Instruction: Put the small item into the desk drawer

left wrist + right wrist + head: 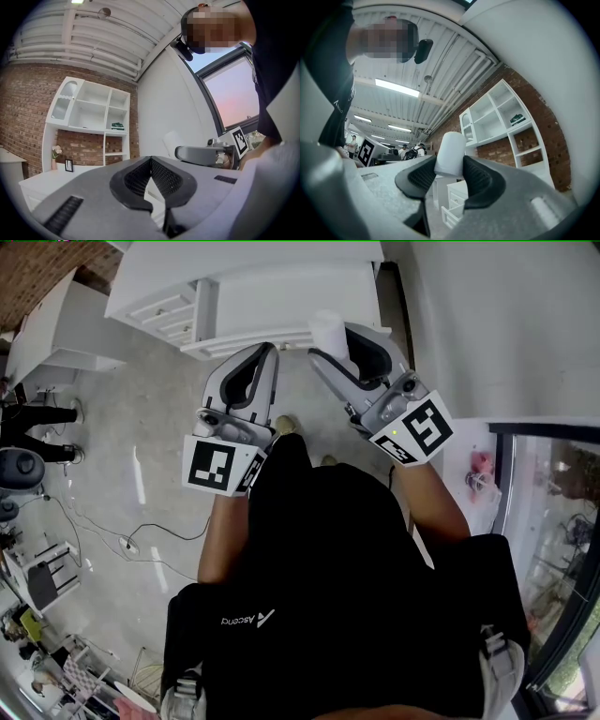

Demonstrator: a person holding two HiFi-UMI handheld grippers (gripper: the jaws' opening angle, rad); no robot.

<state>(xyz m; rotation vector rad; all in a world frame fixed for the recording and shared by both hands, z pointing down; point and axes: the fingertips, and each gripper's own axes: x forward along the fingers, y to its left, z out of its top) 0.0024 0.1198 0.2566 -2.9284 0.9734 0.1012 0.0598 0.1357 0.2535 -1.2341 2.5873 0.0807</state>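
The right gripper (450, 174) holds the small white plastic cylinder (451, 152), away from the far white wooden counter (281, 287). One drawer (450, 216) seems ajar, so placing is left. The left gripper (150, 161) is closed and empty.

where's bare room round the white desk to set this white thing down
The desk top looks bare out to the wall on its right. The floor is bare between the desk's drawers and the cable. Crowded: the room's left edge, with a chair and clutter.
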